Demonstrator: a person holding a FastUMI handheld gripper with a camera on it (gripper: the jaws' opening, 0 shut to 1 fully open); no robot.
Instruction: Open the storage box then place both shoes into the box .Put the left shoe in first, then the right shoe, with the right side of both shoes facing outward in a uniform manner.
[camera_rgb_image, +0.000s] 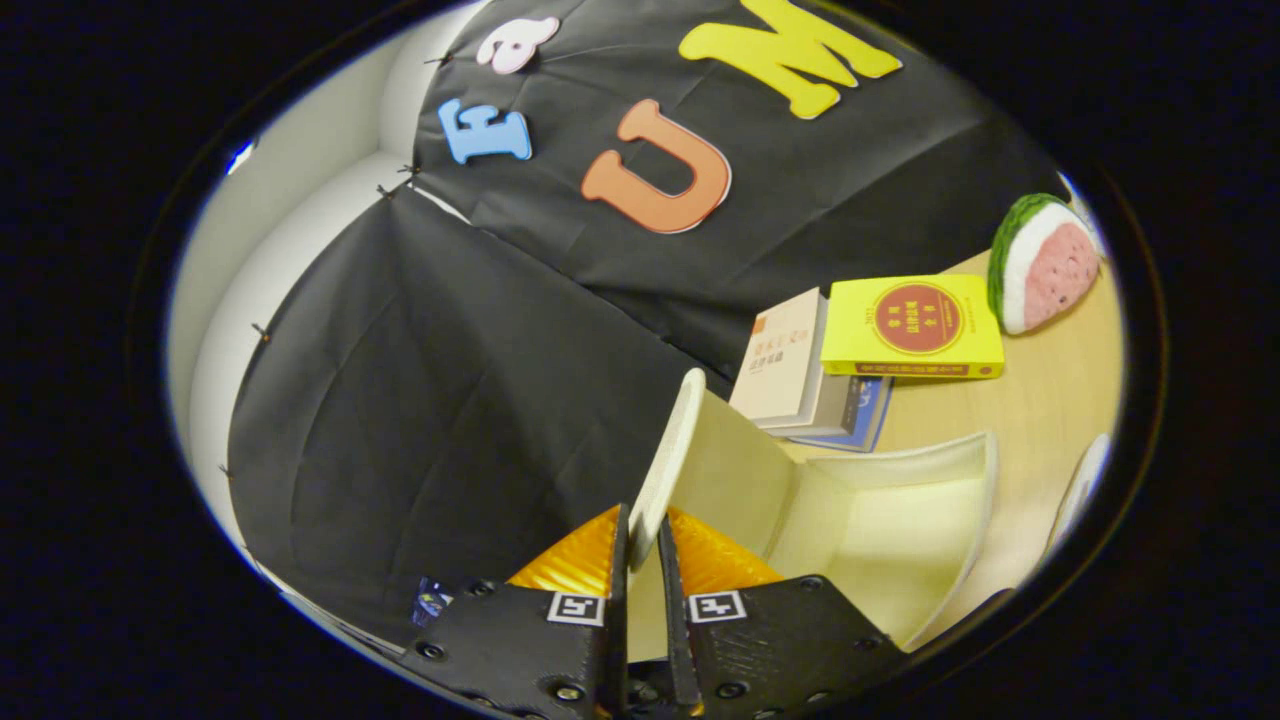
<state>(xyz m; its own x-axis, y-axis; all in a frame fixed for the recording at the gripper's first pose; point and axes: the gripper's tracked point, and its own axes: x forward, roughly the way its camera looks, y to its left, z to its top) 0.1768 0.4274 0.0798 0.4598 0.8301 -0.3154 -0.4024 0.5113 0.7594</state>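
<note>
My gripper (642, 545) is shut on the edge of the storage box's lid (668, 455). The cream lid stands raised, swung up and back from the box. Beyond and to the right of the fingers, the cream storage box (900, 520) lies open, and the part of its pale inside that I can see holds nothing. A pale rounded edge (1082, 490) shows past the box's right wall; I cannot tell what it is.
The box rests on a light wooden table (1050, 400). Behind it lies a stack of books (810, 370) with a yellow book (915, 325) leaning on top. A watermelon-slice plush (1045, 262) sits further back. Black cloth walls the booth behind and to the left.
</note>
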